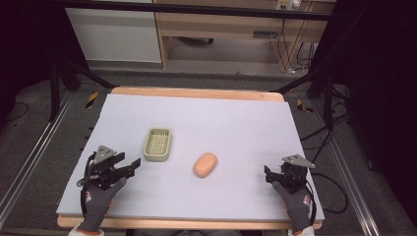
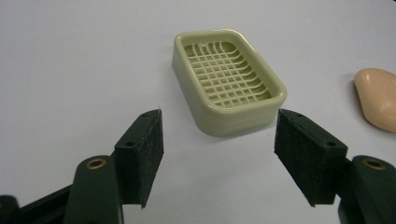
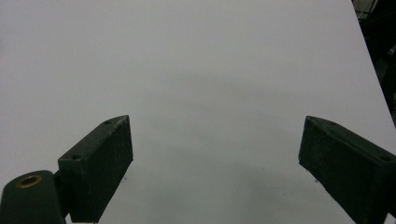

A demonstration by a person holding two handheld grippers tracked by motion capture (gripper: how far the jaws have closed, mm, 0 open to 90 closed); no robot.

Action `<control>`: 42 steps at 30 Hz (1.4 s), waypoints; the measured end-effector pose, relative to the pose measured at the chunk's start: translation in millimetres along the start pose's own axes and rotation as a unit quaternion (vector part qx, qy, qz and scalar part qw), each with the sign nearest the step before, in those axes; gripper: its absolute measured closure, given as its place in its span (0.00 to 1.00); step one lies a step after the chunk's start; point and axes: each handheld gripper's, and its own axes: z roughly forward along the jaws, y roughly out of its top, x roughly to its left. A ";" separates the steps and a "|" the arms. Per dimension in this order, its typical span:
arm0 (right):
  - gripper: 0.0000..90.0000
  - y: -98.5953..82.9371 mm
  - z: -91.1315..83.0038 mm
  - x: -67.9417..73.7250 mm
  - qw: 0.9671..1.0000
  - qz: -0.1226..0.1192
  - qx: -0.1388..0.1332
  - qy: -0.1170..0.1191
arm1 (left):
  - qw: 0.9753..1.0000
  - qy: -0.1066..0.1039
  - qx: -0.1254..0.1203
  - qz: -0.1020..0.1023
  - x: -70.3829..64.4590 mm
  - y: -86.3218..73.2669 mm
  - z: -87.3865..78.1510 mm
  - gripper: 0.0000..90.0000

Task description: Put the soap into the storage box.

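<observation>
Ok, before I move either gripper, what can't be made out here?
- Soap bar: the left gripper view's right edge cuts it off.
- Soap dish: its underside and far wall are hidden by its own body.
- Right gripper: too small in the high view to see jaw detail.

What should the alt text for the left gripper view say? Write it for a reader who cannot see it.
A pale green rectangular plastic soap dish with a grid floor sits empty on the white table surface, just beyond the open black jaws of the left gripper. A peach oval soap bar lies apart from it at the right edge.
</observation>
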 end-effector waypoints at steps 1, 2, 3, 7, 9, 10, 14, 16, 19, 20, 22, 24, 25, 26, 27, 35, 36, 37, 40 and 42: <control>0.11 0.3 -0.2 0.1 1.000 0.000 -0.001 -0.001 | 1.000 -0.001 -0.001 0.001 -1.8 1.4 0.8 0.36; 0.11 0.8 -0.2 0.5 1.000 0.003 -0.003 -0.002 | 1.000 -0.003 0.000 0.002 -3.8 3.0 1.7 0.35; 0.11 1.2 0.2 0.8 1.000 0.003 -0.005 -0.002 | 1.000 -0.005 -0.002 0.006 -6.2 5.3 2.8 0.35; 0.11 2.3 2.0 2.4 1.000 -0.001 -0.002 -0.003 | 1.000 -0.008 -0.005 0.013 -12.4 11.0 4.5 0.34; 0.11 2.8 1.3 3.0 1.000 -0.001 -0.003 -0.001 | 1.000 -0.015 -0.007 0.016 -18.6 15.6 5.3 0.34; 0.11 3.0 0.8 2.7 1.000 0.001 -0.004 -0.001 | 1.000 -0.019 -0.008 0.018 -20.9 17.3 5.9 0.34; 0.11 4.0 -0.4 1.2 1.000 0.005 -0.006 -0.003 | 0.999 -0.025 -0.006 0.029 -28.4 22.8 9.1 0.34; 0.11 4.5 -1.0 1.4 1.000 0.006 -0.007 -0.004 | 0.999 -0.027 -0.005 0.034 -31.4 25.4 11.3 0.34; 0.11 5.5 -1.6 2.0 1.000 0.004 -0.009 -0.004 | 0.999 -0.031 -0.005 0.035 -33.7 30.0 13.5 0.33; 0.11 5.7 -1.6 1.9 1.000 0.003 -0.008 -0.003 | 0.999 -0.033 -0.006 0.033 -34.4 31.6 13.8 0.33; 0.11 6.1 -1.5 2.0 1.000 0.004 -0.009 -0.002 | 0.999 -0.035 -0.006 0.033 -35.8 34.8 14.0 0.33; 0.11 6.2 -1.5 1.8 1.000 0.005 -0.009 -0.002 | 0.999 -0.038 -0.008 0.033 -38.5 37.6 14.7 0.33; 0.11 6.2 -1.5 1.8 1.000 0.004 -0.010 -0.002 | 0.999 -0.038 -0.010 0.034 -39.9 38.7 15.3 0.33; 0.11 6.3 -1.6 1.8 1.000 0.004 -0.009 -0.002 | 0.999 -0.040 -0.009 0.036 -41.1 40.0 15.6 0.33; 0.11 6.4 -1.6 1.9 1.000 0.004 -0.009 -0.003 | 0.998 -0.041 -0.009 0.036 -42.2 40.9 16.3 0.33; 0.11 6.9 -1.6 2.4 1.000 0.004 -0.008 -0.004 | 0.998 -0.049 -0.007 0.043 -55.3 48.3 23.9 0.32; 0.11 7.1 -1.6 2.5 1.000 0.005 -0.008 -0.003 | 0.998 -0.050 -0.005 0.047 -57.2 49.0 24.8 0.32; 0.11 7.2 -1.8 2.3 1.000 0.004 -0.008 -0.002 | 0.998 -0.052 -0.006 0.047 -59.3 49.6 26.0 0.32; 0.11 7.3 -2.2 2.3 1.000 0.005 -0.009 -0.002 | 0.997 -0.055 -0.005 0.049 -63.1 51.2 28.0 0.32; 0.11 7.4 -2.2 2.3 1.000 0.006 -0.010 -0.002 | 0.997 -0.060 -0.006 0.052 -69.6 53.3 31.7 0.32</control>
